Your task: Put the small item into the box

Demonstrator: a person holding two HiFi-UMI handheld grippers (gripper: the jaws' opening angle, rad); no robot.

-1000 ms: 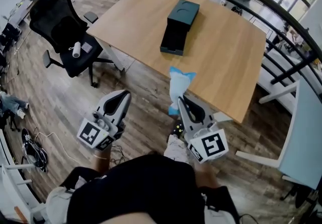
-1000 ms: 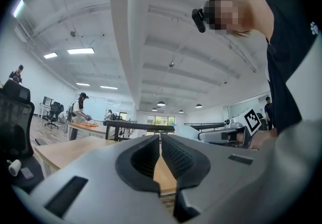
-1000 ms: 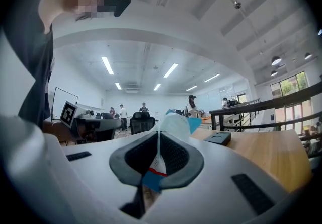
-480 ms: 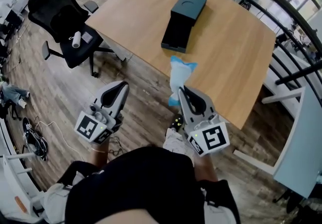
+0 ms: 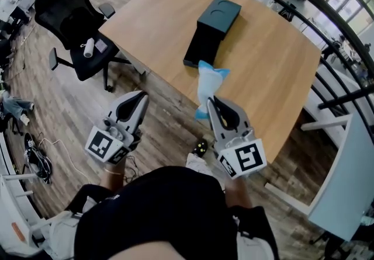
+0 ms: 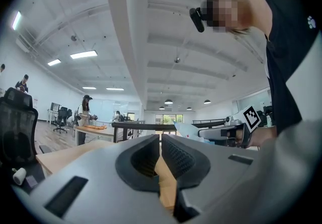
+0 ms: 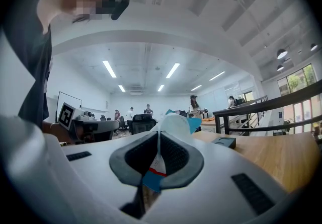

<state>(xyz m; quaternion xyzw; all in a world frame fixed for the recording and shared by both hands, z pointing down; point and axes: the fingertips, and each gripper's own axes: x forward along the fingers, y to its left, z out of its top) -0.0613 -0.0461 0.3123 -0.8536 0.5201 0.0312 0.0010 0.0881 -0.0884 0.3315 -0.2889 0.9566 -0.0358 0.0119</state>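
Packet (image 5: 207, 85) pinched in right gripper (image 5: 211, 102) fingers, left gripper (image 5: 142, 97) fingers closed, beside wooden table (image 5: 266, 72).

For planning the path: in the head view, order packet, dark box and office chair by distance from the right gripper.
1. Packet, held in the right gripper.
2. Dark box, ahead on the table.
3. Office chair, far left.

No legible txt I can see; print on packet (image 5: 208, 85) in my right tongs (image 5: 212, 101) too small to read.
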